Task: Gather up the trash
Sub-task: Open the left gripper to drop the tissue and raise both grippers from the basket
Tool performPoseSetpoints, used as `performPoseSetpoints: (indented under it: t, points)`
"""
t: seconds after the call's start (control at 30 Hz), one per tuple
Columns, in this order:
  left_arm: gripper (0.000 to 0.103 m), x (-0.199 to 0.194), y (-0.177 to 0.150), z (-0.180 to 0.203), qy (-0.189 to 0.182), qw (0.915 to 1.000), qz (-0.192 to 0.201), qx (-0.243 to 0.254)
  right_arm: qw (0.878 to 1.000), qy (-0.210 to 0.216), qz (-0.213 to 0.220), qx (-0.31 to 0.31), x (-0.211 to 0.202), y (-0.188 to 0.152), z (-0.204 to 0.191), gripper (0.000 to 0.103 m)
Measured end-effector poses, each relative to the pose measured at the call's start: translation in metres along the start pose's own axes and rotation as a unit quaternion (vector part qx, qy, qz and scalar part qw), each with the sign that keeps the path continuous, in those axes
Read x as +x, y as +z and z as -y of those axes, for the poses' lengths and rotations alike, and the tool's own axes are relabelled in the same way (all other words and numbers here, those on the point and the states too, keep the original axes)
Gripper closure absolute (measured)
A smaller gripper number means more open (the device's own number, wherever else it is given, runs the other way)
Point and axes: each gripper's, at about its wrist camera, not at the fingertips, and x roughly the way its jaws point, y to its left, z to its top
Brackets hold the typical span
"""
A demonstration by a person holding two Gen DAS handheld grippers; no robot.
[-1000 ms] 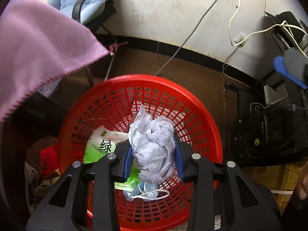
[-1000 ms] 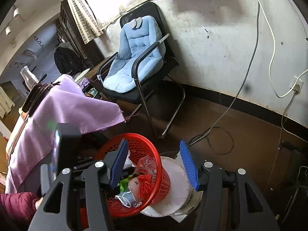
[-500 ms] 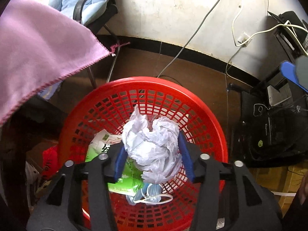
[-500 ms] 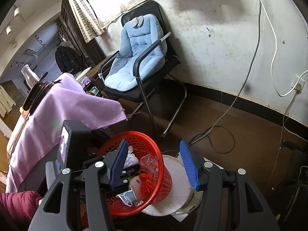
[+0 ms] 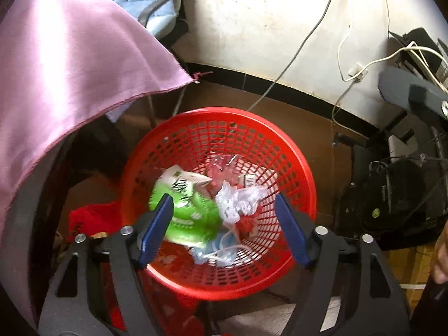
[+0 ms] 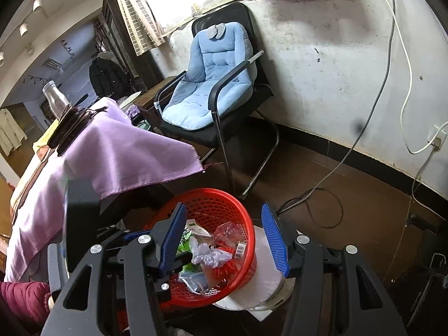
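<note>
Brown floor, stained white wall with cables; red basket (image 5: 294, 165) beside a table draped in purple cloth (image 5: 70, 64). Only my right view takes in the blue-cushioned chair (image 6: 210, 84) and window. My left claw (image 5: 224, 229) has just been opening: jaws wide apart, empty above the basket. Crumpled paper (image 5: 238, 198) lies inside on the trash. My right claw (image 6: 224, 238) hangs open, holding nothing.
</note>
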Motion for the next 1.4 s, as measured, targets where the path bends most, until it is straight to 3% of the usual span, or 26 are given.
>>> performPoseSetpoints:
  t: [0.4,0.67,1.0,1.1,1.4]
  points:
    - [0.026,-0.063,-0.021,0.003,0.016,0.9982,0.057,0.009,0.999,-0.003,0.022,-0.047,-0.040,0.002,-0.040,0.048]
    - [0.025,-0.102,-0.035,-0.002,0.030,0.9952,0.093,0.001,0.995,-0.002,0.001,-0.098,-0.064,0.000,-0.073,0.044]
    - [0.012,-0.164,-0.052,-0.010,0.085,0.9845,0.152,-0.017,0.982,-0.023,-0.027,-0.187,-0.094,0.004,-0.107,0.037]
    - [0.007,-0.182,-0.053,-0.011,0.101,0.9805,0.166,-0.027,0.978,-0.011,-0.032,-0.204,-0.105,0.010,-0.112,0.029]
    - [0.007,-0.189,-0.055,-0.010,0.112,0.9813,0.150,-0.044,0.969,0.012,-0.048,-0.240,-0.102,0.012,-0.112,0.021]
